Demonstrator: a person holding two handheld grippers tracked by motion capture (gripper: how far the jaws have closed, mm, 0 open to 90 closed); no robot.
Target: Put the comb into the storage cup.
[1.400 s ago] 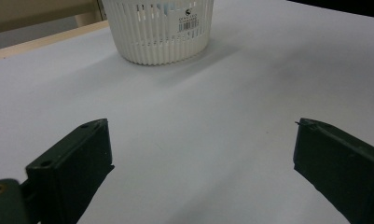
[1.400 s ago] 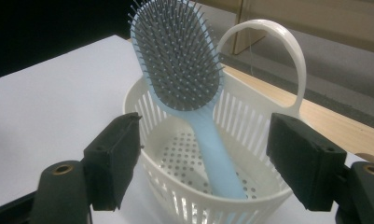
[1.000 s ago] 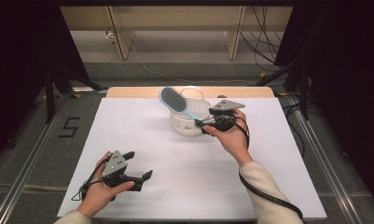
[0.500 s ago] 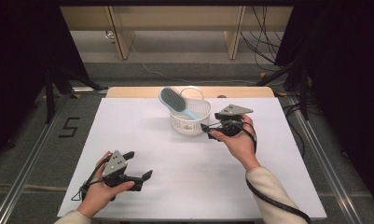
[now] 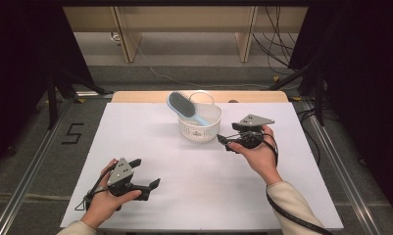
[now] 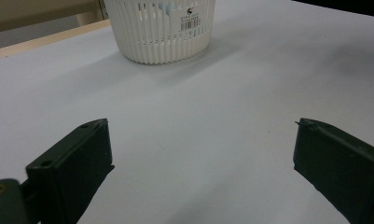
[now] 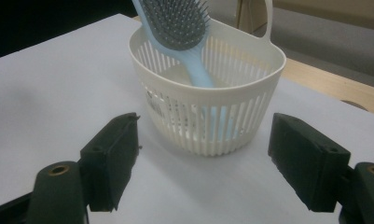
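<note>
nearest to us, the left gripper (image 5: 152,185) rested low on the white table (image 5: 150,132) with its jaws spread wide and nothing between them, well apart from the basket (image 5: 200,125), which lay far ahead in the left gripper view. farther on, the right gripper (image 5: 222,140) sat just beside the basket, its 2 jaws also parted and empty, pointing straight at the slatted wall. we judged the right hand (image 5: 255,149) the nearer one for any next move. the hairbrush (image 7: 175,21) stood in the basket handle-down, its long axis tilted, bristled head leaning out past the rim away from that gripper.
</note>
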